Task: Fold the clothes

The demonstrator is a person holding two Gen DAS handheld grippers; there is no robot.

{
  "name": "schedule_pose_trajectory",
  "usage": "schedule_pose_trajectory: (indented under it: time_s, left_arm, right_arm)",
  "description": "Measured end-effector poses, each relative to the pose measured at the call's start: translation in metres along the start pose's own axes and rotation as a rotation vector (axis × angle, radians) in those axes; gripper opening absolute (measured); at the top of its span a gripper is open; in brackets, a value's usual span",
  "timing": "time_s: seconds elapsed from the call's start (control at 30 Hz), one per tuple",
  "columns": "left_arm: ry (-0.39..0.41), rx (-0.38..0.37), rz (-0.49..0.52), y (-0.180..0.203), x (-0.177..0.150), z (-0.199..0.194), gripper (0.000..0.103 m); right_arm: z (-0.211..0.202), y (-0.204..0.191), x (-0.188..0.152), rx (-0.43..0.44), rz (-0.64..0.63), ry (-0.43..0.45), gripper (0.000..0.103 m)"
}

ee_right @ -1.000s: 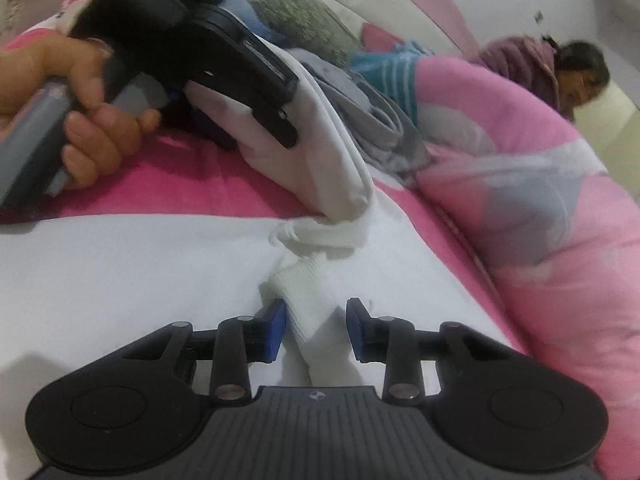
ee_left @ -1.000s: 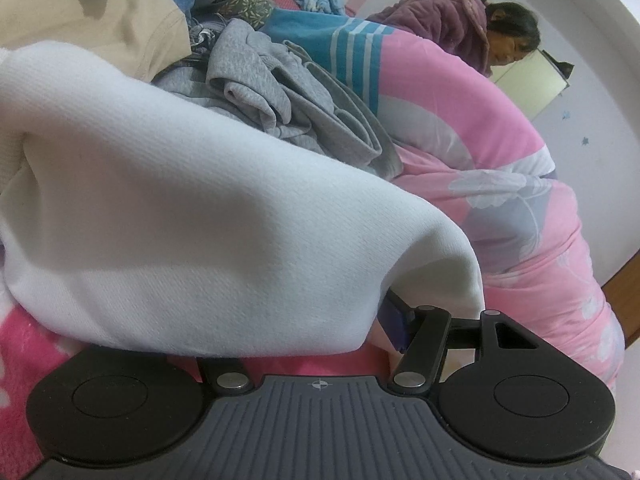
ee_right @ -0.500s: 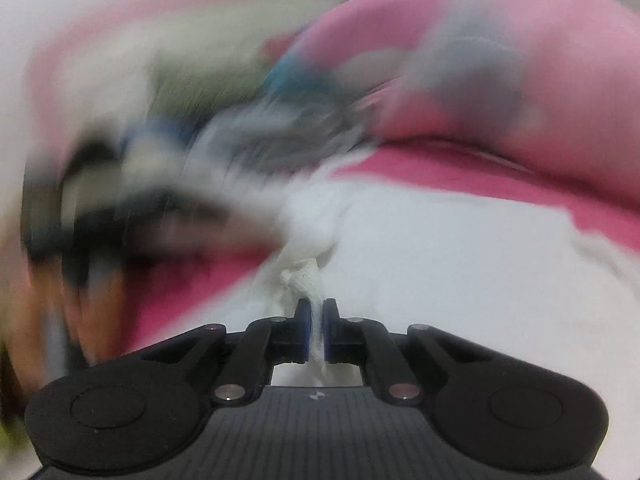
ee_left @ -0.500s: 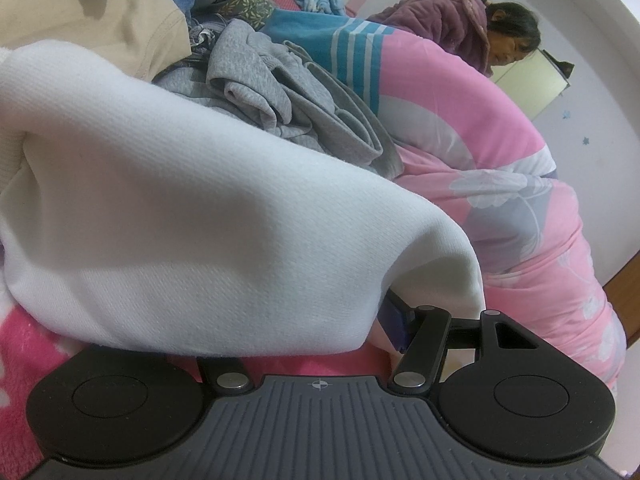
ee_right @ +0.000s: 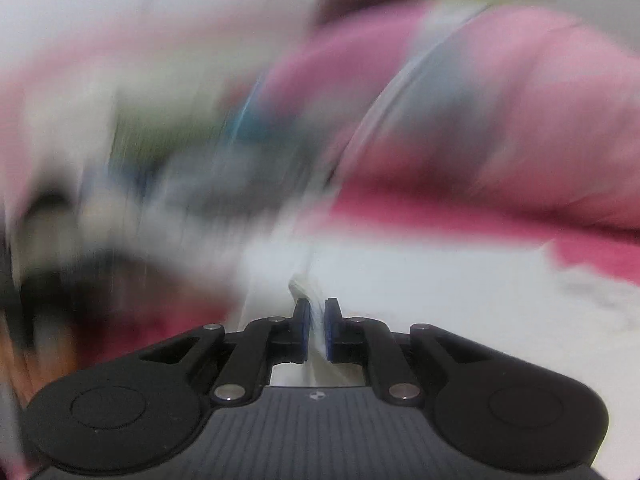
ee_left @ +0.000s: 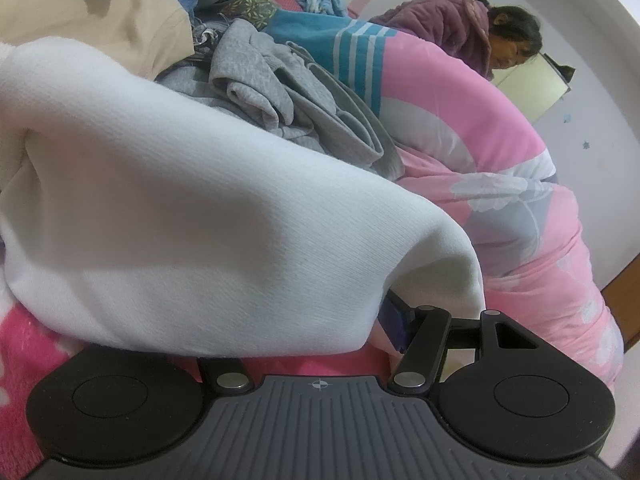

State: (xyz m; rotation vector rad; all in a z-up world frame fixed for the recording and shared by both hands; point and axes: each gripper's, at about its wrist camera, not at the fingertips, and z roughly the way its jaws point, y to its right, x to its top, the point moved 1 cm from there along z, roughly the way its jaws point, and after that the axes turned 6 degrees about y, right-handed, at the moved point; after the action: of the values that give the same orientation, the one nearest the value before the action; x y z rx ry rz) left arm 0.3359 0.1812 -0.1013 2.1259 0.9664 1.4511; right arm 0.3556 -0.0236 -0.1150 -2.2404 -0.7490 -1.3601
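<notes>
White garment (ee_left: 192,208) on a pink bed (ee_left: 24,344), held at two places during a fold. Left gripper (ee_left: 320,320): a thick roll of the garment lies over the jaws and hides the left finger; only the right blue pad (ee_left: 394,322) shows, so whether the pads actually pinch the cloth cannot be told, though the jaws stand moderately apart. Right gripper (ee_right: 316,324): jaws almost together, easing slightly apart, with a thin ridge of white cloth (ee_right: 308,284) still pressed between the pads; the surroundings are smeared by motion. Behind lie a grey garment (ee_left: 288,96), a beige one (ee_left: 120,20) and a pink quilt (ee_left: 520,208); a person (ee_left: 480,32) sits beyond. To do this step well, the right grip should stay firm so the thin edge does not slip out, the pull should run level and steady to draw the cloth taut without dragging it off the left side, and the left should act as the anchor until the edge is laid down.
</notes>
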Motion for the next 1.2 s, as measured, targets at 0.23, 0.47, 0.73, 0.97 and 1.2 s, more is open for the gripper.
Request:
schedule_pose_trajectory:
  time_s: [0.23,0.47,0.73,0.97,1.2]
  left_arm:
    - [-0.002,-0.004,-0.013,-0.001,0.001,0.000,0.062]
    - [0.001,-0.001,-0.019,-0.001,0.000,-0.001,0.062]
    - [0.005,0.002,-0.001,0.000,0.000,-0.001,0.062]
    - [0.009,0.034,0.065,0.008,-0.005,-0.004,0.062]
    - [0.049,0.127,0.103,0.021,-0.020,-0.021,0.062]
  right_arm:
    - [-0.029,-0.001,0.018,0.120,0.008,0.036,0.039]
    - [-0.046,0.074,0.038,-0.206,0.216,0.076,0.031]
    - [0.022,0.035,-0.016,-0.348,0.037,-0.115,0.027]
    - [-0.030,0.030,0.032,-0.391,0.022,0.046,0.027]
    - [-0.041,-0.054,0.124,-0.034,-0.206,0.119,0.049]
